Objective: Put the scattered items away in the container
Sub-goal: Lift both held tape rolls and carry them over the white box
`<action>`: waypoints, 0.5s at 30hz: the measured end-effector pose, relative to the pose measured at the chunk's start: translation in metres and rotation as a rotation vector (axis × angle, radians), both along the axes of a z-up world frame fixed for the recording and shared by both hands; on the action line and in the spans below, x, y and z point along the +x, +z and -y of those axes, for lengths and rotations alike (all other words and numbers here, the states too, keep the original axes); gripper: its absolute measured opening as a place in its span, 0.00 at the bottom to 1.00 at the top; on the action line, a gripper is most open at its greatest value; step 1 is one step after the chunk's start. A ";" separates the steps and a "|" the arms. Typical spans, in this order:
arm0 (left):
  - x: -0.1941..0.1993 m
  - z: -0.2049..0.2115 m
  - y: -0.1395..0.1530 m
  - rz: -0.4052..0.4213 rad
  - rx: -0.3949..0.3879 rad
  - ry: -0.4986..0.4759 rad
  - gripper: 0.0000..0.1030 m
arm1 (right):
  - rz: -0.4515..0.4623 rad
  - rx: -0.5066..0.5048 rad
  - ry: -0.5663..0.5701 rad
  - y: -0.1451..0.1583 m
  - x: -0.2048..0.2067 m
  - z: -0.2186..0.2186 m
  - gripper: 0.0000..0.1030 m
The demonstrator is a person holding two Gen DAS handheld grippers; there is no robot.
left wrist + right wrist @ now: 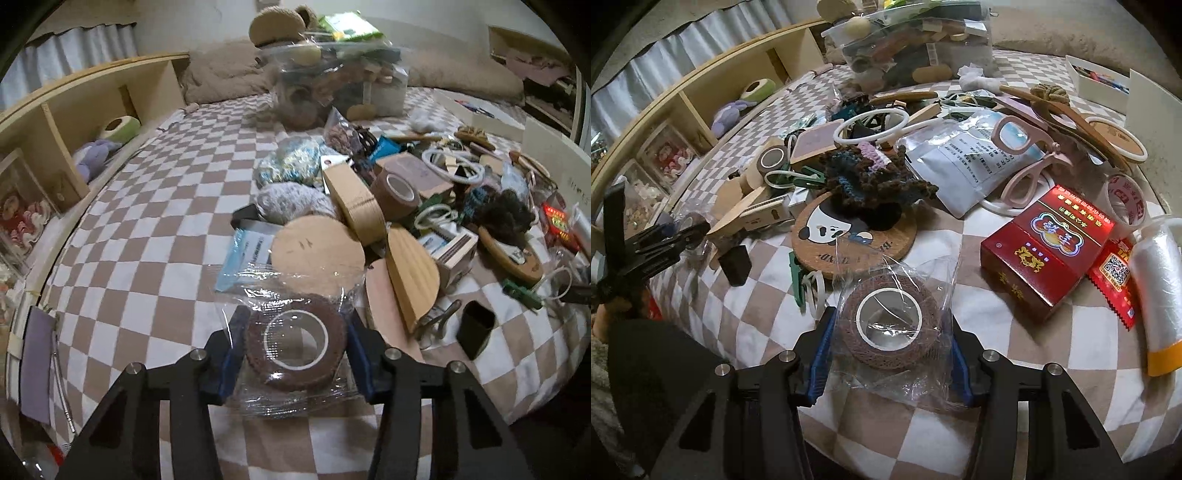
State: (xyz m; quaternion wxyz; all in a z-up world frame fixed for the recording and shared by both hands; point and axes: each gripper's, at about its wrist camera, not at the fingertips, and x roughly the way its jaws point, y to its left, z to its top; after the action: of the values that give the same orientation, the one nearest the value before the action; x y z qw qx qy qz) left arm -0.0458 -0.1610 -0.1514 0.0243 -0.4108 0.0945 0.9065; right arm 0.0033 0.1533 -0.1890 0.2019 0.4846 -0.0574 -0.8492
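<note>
Between each gripper's closed blue pads sits a bagged brown tape roll [295,347] [888,321]; slippery wrap could let either slide out

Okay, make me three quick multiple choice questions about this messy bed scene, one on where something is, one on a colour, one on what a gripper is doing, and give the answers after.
1. Where does the clear container stand?
A. at the far end of the bed
B. on the wooden shelf
C. on the floor

2. What colour is the box beside the right gripper?
A. blue
B. red
C. white

3. What is the left gripper doing?
A. hanging open over bare bedding
B. gripping a wooden board
C. closed on a wrapped brown tape roll

Answers: 1 A, it sits on the checked cover near the pillows. 2 B, its faces are red with gold print. 3 C, both pads press the roll's sides.
</note>
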 end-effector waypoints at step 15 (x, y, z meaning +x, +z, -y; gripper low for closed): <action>0.025 -0.026 0.065 -0.098 0.088 0.016 0.48 | -0.112 -0.067 -0.020 0.047 0.011 -0.018 0.52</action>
State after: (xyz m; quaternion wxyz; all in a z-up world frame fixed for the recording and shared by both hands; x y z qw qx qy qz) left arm -0.0208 -0.1355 -0.0862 0.0306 -0.3652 0.0522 0.9290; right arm 0.0147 0.1708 -0.1422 0.2123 0.4289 -0.0794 -0.8745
